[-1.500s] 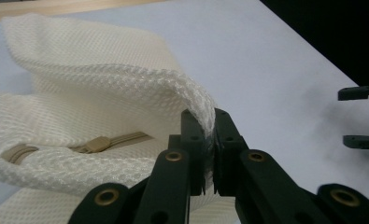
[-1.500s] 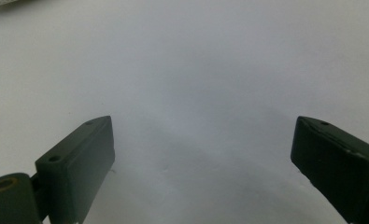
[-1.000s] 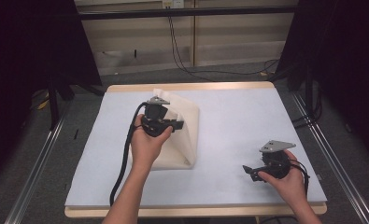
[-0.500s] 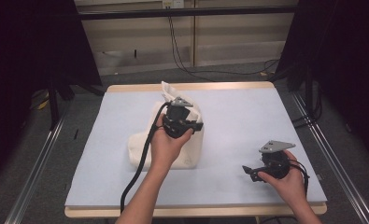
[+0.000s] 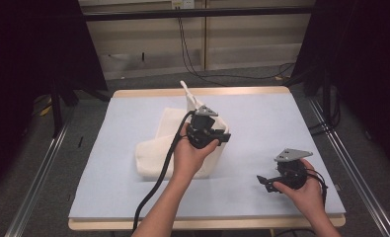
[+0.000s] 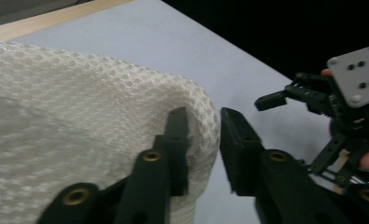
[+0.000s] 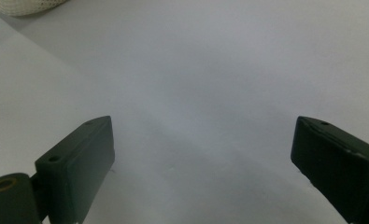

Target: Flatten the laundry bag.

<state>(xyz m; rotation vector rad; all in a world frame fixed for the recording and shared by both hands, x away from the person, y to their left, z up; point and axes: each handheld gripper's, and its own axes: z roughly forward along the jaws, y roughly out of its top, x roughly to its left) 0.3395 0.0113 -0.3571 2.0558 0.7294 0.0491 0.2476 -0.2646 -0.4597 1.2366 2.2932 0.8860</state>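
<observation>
left gripper (image 5: 221,137) over mid table (image 5: 123,118), jaws pinching a fold of the white mesh cloth (image 5: 158,148). right gripper (image 5: 262,181) near front right edge w/ jaws spread wide, holding nothing.

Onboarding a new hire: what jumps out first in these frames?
The white waffle-textured cloth bunched mid-table, one part lifted into a peak. The left tool pinches a fold of it, cloth edge between its jaws. Right tool rests open at the near right of the pale blue table cover, over bare surface.
</observation>
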